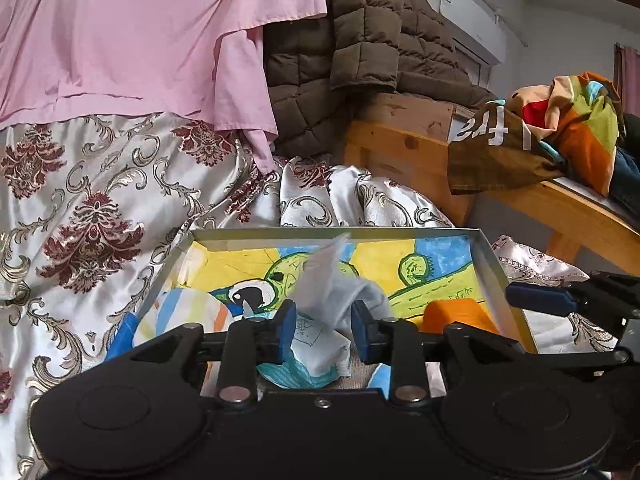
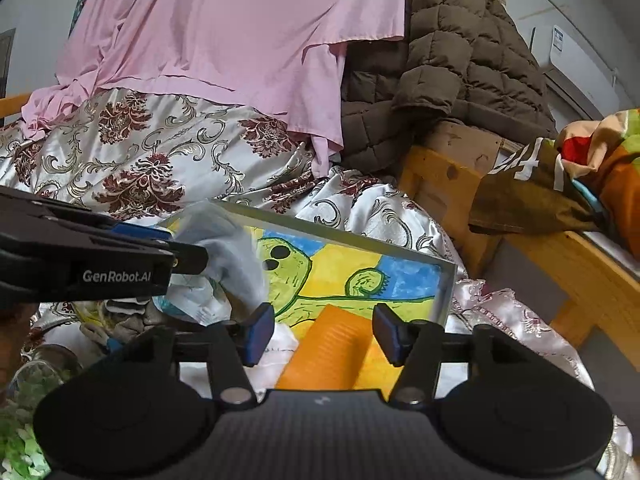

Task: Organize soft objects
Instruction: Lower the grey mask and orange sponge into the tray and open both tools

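From your left wrist cam: your left gripper (image 1: pixel 324 332) sits low over the shallow box (image 1: pixel 490 256), the one with the green cartoon drawing on its floor. Between the blue pads (image 1: pixel 286 330) is a pale grey-white soft cloth (image 1: pixel 340 292), bunched up and poking above the fingers. There's a gap between pads and fabric on both sides, so I'd call that claw released, with the cloth standing loose between the jaws, not pinched. My guess is you parked it there so the cloth drops straight inside the box walls rather than onto the bedspread (image 1: pixel 92 208). Also in the box: a white-and-blue printed soft piece (image 1: pixel 316 354) right under the gripper, another striped bundle (image 1: pixel 188 312) on the left, and an orange item (image 1: pixel 456 314) on the right. Your other gripper's blue fingertip (image 1: pixel 536 296) pokes in from the right edge.

From the right wrist cam: your right gripper (image 2: pixel 324 332) hangs spread wide over the orange item (image 2: pixel 336 344), pads clear of it on both sides, so it's holding nothing. The left gripper (image 2: pixel 188 258) comes in from the left with the grey cloth (image 2: pixel 228 256) draped at its tip, over the box's left part. The box rim (image 2: pixel 448 284) rests on the floral bedspread (image 2: pixel 152 152). The pink sheet (image 2: pixel 240 40) and brown quilted jacket (image 2: pixel 448 60) behind are still heaped, so there's plenty left to sort, I reckon.
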